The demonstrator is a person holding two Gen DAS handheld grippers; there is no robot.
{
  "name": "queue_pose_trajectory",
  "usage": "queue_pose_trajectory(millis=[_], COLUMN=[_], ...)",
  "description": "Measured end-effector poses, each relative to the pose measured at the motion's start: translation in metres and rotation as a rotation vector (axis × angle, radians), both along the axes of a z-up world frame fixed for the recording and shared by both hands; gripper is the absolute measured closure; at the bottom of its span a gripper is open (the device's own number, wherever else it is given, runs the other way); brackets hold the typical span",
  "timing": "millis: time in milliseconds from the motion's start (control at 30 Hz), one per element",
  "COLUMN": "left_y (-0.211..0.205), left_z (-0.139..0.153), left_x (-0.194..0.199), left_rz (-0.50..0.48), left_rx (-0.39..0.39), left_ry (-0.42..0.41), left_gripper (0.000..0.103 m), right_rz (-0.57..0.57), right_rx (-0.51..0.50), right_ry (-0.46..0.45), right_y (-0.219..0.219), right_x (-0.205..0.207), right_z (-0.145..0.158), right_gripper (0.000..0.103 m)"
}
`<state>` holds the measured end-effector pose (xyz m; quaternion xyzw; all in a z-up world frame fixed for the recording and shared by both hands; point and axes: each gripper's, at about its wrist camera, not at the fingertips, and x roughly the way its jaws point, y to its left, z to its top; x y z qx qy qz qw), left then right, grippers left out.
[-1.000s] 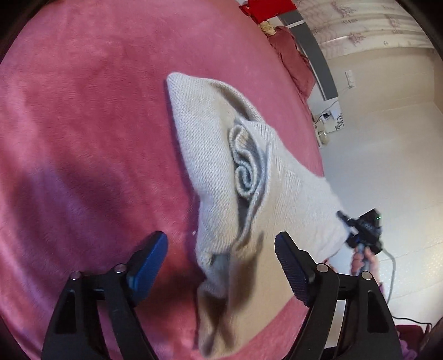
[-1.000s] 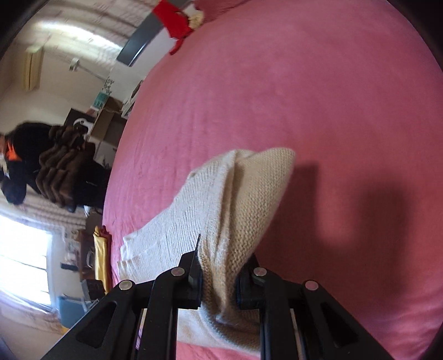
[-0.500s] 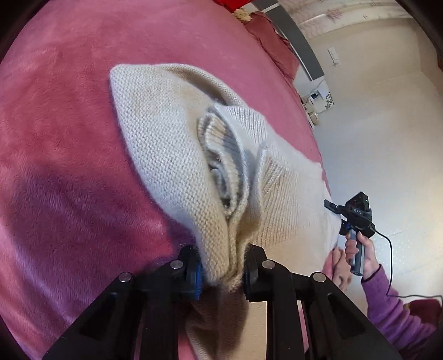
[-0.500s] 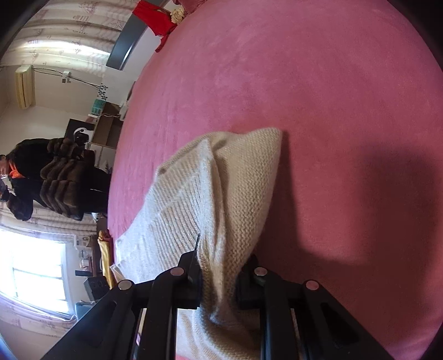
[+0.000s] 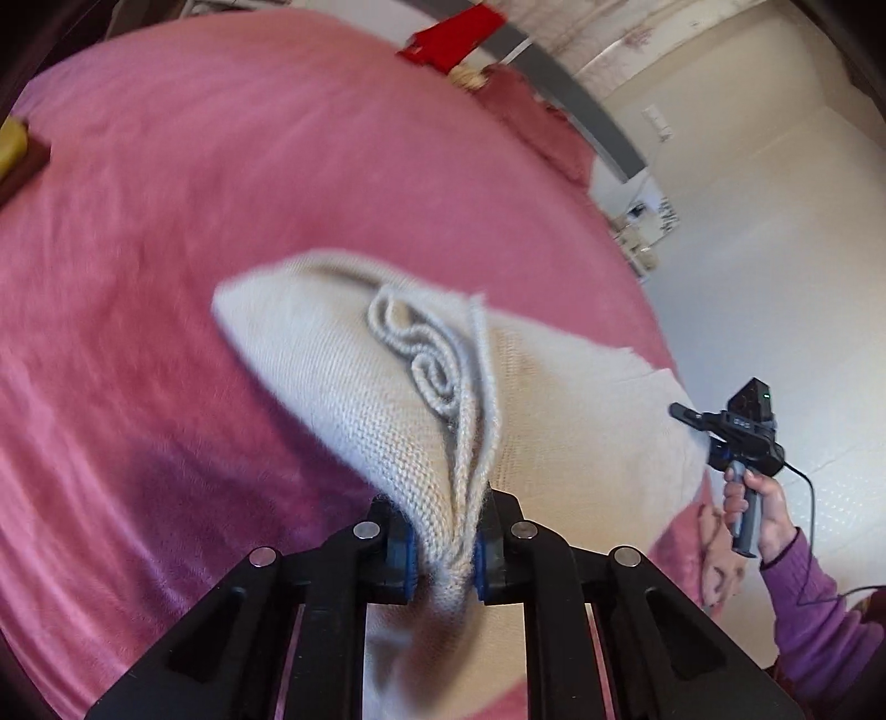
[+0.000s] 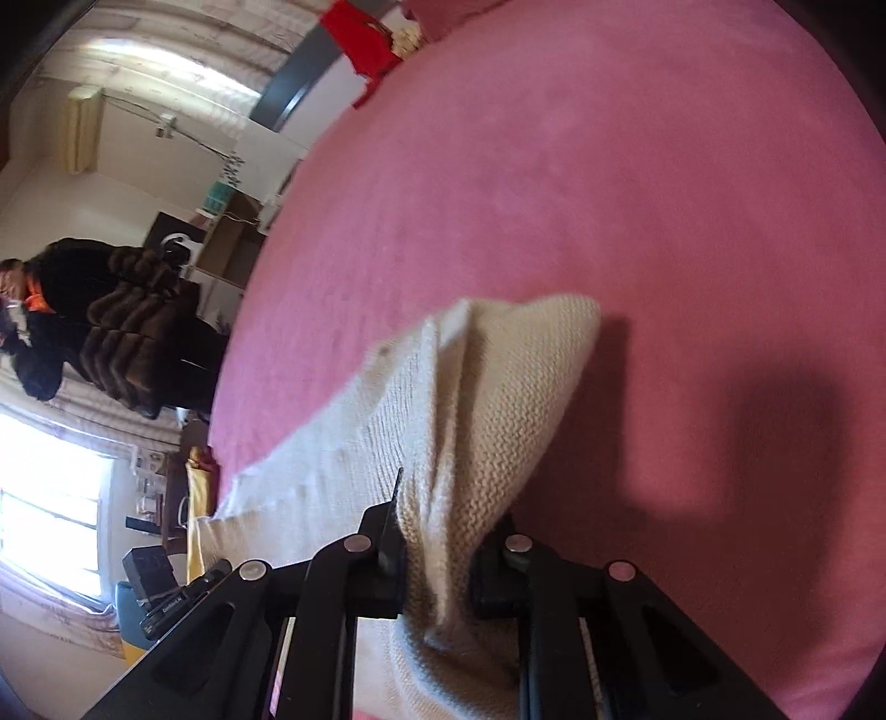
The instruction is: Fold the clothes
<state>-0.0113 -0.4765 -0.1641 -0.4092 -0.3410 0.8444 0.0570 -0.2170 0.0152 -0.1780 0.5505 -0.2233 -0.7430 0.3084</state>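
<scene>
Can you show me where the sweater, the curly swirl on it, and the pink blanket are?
sweater (image 6: pixel 498 387), right wrist view, knitted fold.
curly swirl (image 5: pixel 426 365), left wrist view, spiral trim.
pink blanket (image 5: pixel 221 166), left wrist view, bare part.

A home bedroom: a wide bed (image 6: pixel 637 221) under a pink blanket, curtains (image 5: pixel 637 33) (pale, patterned), a sunlit window (image 6: pixel 50 498), cluttered shelves (image 6: pixel 232 243).

The left tool (image 5: pixel 443 545) has pinched the sweater's (image 5: pixel 354 376) collar edge and lifted it off the bed (image 5: pixel 166 194).
</scene>
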Motion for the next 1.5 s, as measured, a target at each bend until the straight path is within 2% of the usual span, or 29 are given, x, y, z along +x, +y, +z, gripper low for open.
queue_pose_trajectory(millis=[133, 267, 433, 600, 833, 933, 1033, 1167, 1267, 1333, 1400, 1500], left_y=[0.001, -0.016, -0.060, -0.133, -0.240, -0.273, -0.303, -0.335, -0.334, -0.335, -0.339, -0.343], left_z=[0.032, 0.058, 0.094, 0.124, 0.154, 0.141, 0.114, 0.054, 0.009, -0.016, -0.036, -0.045], left_x=[0.015, 0.038, 0.103, 0.190, 0.324, 0.372, 0.415, 0.460, 0.446, 0.441, 0.442, 0.441], left_rz=[-0.003, 0.032, 0.125, 0.267, 0.528, 0.629, 0.742, 0.893, 0.945, 0.974, 0.999, 1.020], left_rx=[-0.002, 0.002, -0.018, -0.073, -0.179, -0.213, -0.245, -0.163, -0.106, -0.076, -0.040, -0.007], left_ry=[0.076, 0.143, 0.206, 0.234, 0.244, 0.227, 0.209, 0.183, 0.122, 0.097, 0.101, 0.108], left_gripper=[0.088, 0.088, 0.088, 0.088, 0.088, 0.088, 0.088, 0.088, 0.088, 0.087, 0.087, 0.087], right_rz=[0.048, 0.129, 0.225, 0.354, 0.545, 0.614, 0.673, 0.757, 0.819, 0.842, 0.842, 0.815], right_rx=[-0.011, -0.009, -0.013, -0.047, -0.125, -0.142, -0.130, -0.086, -0.020, 0.023, 0.064, 0.093], right_ry=[0.048, 0.104, 0.172, 0.209, 0.221, 0.206, 0.191, 0.176, 0.184, 0.185, 0.189, 0.181], right_y=[-0.021, -0.063, -0.131, -0.244, -0.431, -0.517, -0.596, -0.697, -0.758, -0.785, -0.798, -0.803], right_x=[0.007, 0.018, 0.033, 0.051, 0.076, 0.087, 0.096, 0.109, 0.122, 0.129, 0.131, 0.119], right_z=[0.043, 0.090, 0.137, 0.170, 0.184, 0.177, 0.160, 0.126, 0.094, 0.074, 0.054, 0.038], right_gripper=[0.090, 0.090, 0.090, 0.090, 0.090, 0.090, 0.090, 0.090, 0.090, 0.090, 0.090, 0.090])
